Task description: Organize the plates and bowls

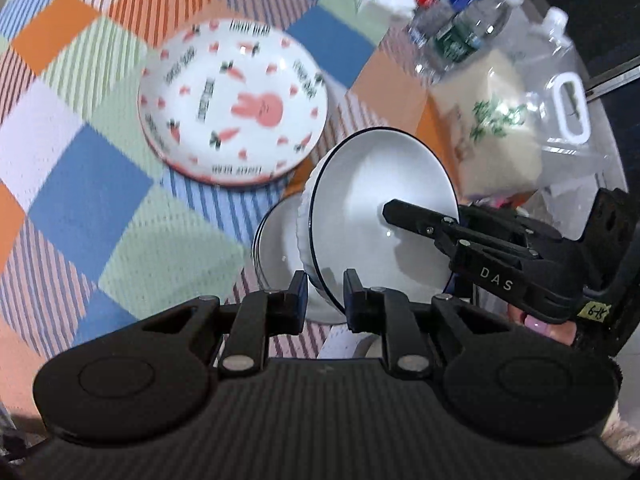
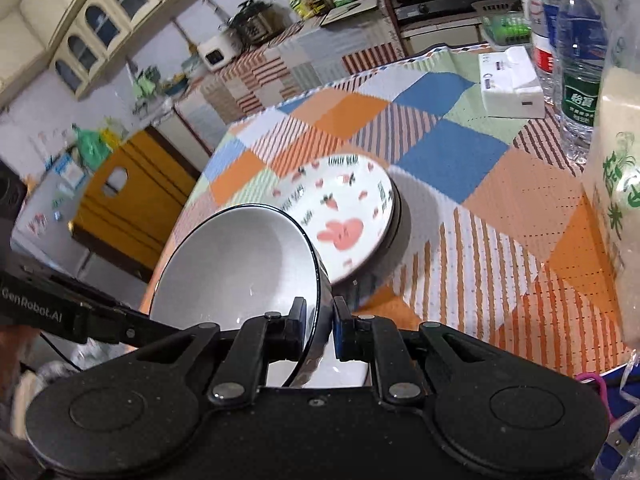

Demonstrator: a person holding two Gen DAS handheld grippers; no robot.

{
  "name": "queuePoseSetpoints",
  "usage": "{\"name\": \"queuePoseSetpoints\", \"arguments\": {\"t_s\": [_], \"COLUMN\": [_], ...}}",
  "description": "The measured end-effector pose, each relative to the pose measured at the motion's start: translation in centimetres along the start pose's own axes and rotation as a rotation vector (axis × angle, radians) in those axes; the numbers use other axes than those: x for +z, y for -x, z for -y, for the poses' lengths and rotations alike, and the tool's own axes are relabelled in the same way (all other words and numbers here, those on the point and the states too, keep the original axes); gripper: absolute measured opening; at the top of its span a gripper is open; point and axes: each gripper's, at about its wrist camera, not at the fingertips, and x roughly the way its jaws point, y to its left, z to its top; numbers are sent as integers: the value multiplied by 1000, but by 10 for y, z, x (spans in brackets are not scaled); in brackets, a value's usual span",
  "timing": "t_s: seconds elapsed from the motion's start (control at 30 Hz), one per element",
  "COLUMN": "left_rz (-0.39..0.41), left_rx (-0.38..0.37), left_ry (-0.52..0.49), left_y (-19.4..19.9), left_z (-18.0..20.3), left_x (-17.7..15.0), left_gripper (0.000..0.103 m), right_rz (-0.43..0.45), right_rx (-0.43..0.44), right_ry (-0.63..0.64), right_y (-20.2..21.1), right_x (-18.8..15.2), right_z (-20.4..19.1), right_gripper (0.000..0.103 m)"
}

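A white bowl with a dark rim (image 1: 380,208) (image 2: 240,264) is held tilted above the checked tablecloth. My left gripper (image 1: 326,296) is shut on its near rim. My right gripper (image 2: 320,320) is shut on the same bowl's rim; its finger (image 1: 420,220) shows inside the bowl in the left wrist view. A second white bowl (image 1: 276,240) lies under it on the table. A white rabbit-and-carrot plate (image 1: 232,100) (image 2: 352,208) rests on the cloth further out.
Water bottles (image 1: 456,16) (image 2: 576,60), a white tissue box (image 2: 512,80) and a clear bag of rice (image 1: 520,120) (image 2: 616,184) stand along the table's right side. The table edge (image 2: 192,184) drops off at the left in the right wrist view.
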Motion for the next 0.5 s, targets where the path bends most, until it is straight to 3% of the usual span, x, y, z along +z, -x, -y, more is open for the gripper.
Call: {"name": "queuePoseSetpoints", "arguments": {"t_s": [0.2, 0.5], "left_rz": [-74, -161], "left_rx": [39, 93], "left_ry": [69, 91], "left_y": [-30, -55], "left_z": [-8, -10], "left_x": [-6, -5], "left_gripper": [16, 16], "right_rz": [-14, -14], "right_rx": [-54, -223], "right_ry": [86, 322], "right_y": [-12, -29], "right_x": [-13, -35], "right_z": [-6, -30], "right_gripper": [17, 16]}}
